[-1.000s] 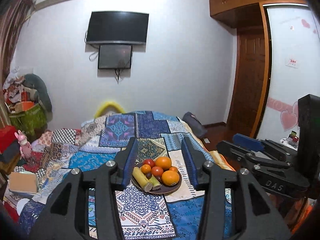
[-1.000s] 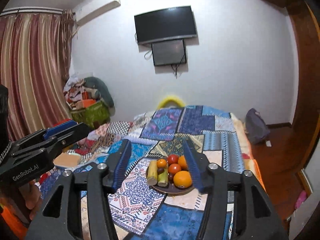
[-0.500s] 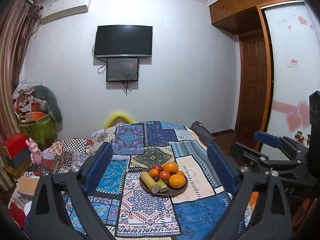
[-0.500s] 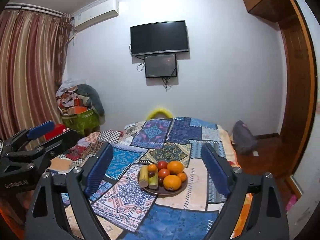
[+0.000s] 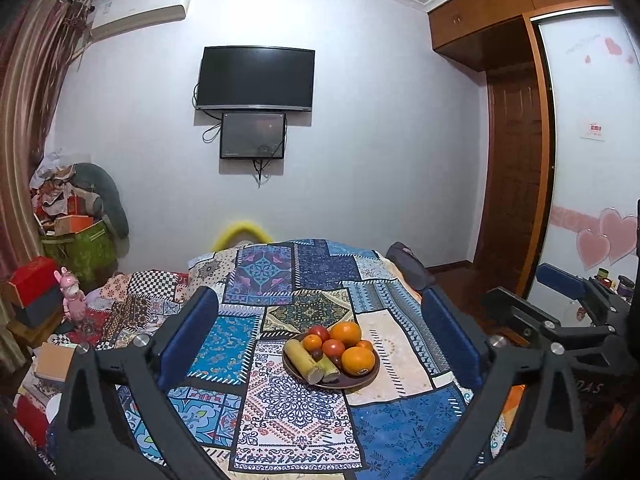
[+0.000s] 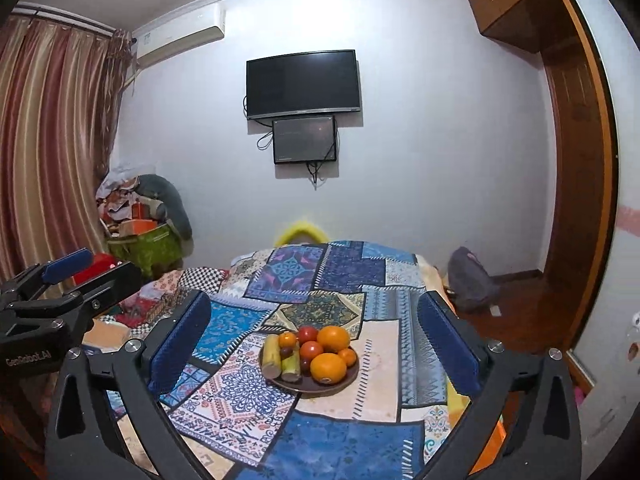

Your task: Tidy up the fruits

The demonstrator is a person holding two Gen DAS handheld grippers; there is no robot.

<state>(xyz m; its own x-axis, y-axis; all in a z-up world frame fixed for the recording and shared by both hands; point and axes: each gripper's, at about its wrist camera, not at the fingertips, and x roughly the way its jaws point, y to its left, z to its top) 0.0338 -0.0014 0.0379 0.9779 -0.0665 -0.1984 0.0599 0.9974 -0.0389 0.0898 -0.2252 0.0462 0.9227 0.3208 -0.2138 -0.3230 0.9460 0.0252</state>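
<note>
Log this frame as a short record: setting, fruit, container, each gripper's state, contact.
setting: patchwork quilt on a bed
container: dark round plate on the quilt
fruit: two big oranges, red and small orange fruits, two yellow-green stalk pieces, all on the plate
left gripper: open, jaws just opened, nothing held
right gripper: open, jaws just opened, nothing held
contact: none; plate lies farther off

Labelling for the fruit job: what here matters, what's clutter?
Job:
- plate on the quilt
- oranges
- tomatoes
- two cut stalks
- left gripper and right gripper, jaws open, empty

Clutter:
- TV
- small screen
- pink doll
- green bag
- backpack
</note>
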